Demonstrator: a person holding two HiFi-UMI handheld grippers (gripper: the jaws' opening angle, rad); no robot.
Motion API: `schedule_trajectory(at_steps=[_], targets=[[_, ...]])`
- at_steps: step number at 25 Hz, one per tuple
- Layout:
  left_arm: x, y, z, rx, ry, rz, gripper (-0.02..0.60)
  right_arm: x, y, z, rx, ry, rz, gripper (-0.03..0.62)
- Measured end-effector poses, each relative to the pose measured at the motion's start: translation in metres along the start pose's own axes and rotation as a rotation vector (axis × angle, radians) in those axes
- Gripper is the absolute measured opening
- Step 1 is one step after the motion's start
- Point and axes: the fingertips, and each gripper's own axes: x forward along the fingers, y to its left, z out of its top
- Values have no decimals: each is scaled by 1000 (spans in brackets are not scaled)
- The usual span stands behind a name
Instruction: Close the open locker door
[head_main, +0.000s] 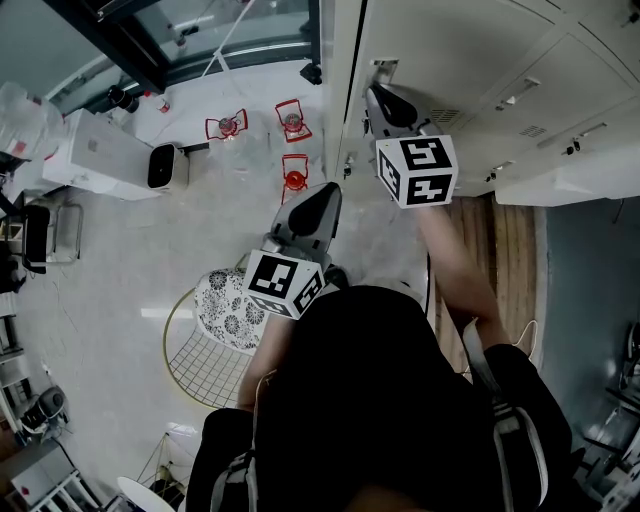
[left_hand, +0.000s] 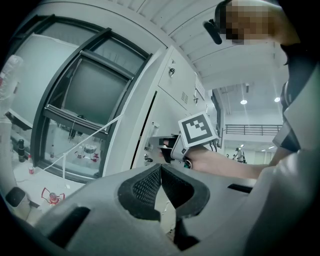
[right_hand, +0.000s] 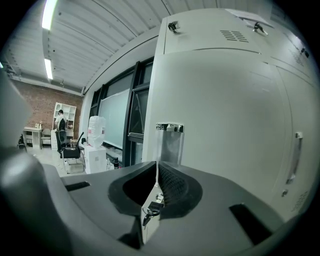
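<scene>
Locker door (right_hand: 169, 145) sticks out from the bank of lockers (right_hand: 235, 100) and shows nearly edge-on in the right gripper view. So it reads as a thin pale-grey slab with a shiny metal catch (right_hand: 170, 128) at its top and a little lock with keys (right_hand: 150, 210) dangling lower down. Right gripper (right_hand: 158, 169) has its jaws pinched on that thin free edge, which makes sense imo: grabbing what looks like the edge away from the hinge should give the most leverage to swing it flush against the bank. Left gripper (left_hand: 160, 169) hangs back from the lockers on the window side, jaws pressed together with nothing in them, probably just kept out of the door's path. Door's clearly not shut yet.
</scene>
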Motion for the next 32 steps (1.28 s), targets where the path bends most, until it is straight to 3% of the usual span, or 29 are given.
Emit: schedule_trajectory(at_steps=[32], targets=[[-7, -4, -3, -4, 2, 18, 18, 28, -9, 1, -6, 17, -41, 5]])
